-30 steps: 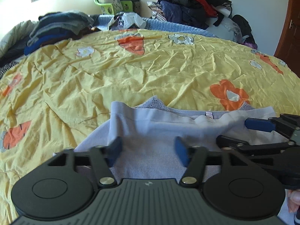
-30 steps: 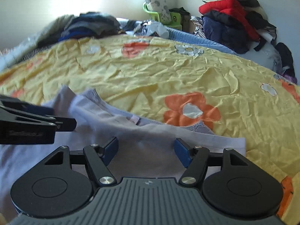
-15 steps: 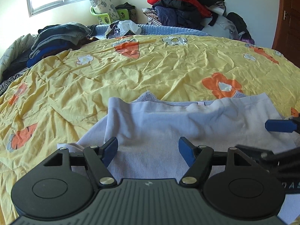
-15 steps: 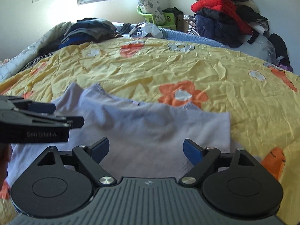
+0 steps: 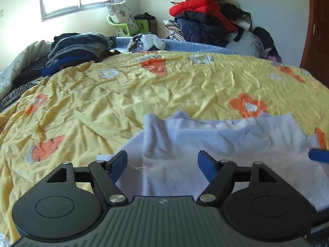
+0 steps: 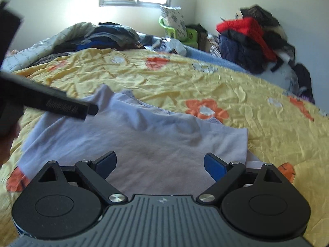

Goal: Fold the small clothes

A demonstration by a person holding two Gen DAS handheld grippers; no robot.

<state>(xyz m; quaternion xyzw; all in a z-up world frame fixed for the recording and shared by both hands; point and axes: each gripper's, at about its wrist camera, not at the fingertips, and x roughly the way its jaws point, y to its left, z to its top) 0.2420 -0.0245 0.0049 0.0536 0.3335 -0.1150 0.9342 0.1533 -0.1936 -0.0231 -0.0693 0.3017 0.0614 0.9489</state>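
Note:
A small pale lilac garment (image 5: 205, 135) lies folded on the yellow flowered bedspread (image 5: 123, 94), its lace-trimmed edge peeking out at the far side. My left gripper (image 5: 162, 162) hovers over the garment's near left part, its jaws opening with nothing between them but air above the cloth. My right gripper (image 6: 161, 161) hovers over the garment (image 6: 144, 135) near its right side, its jaws also opening and holding nothing. One blue pad of the right gripper (image 5: 318, 154) shows at the left wrist view's right edge. The left gripper's black finger (image 6: 61, 105) crosses the right wrist view's left side.
A stack of dark folded clothes (image 5: 78, 49) sits at the bed's far left. A heap of red and dark jackets (image 5: 205, 18) is piled at the back right by the wall. A green basket with a patterned pillow (image 5: 123, 20) stands under the window. A wooden door (image 5: 316, 30) is at the right.
Both grippers have drawn back and lifted off the lilac garment and their jaws have widened. The two grippers have moved apart. The garment stays folded on the bedspread.

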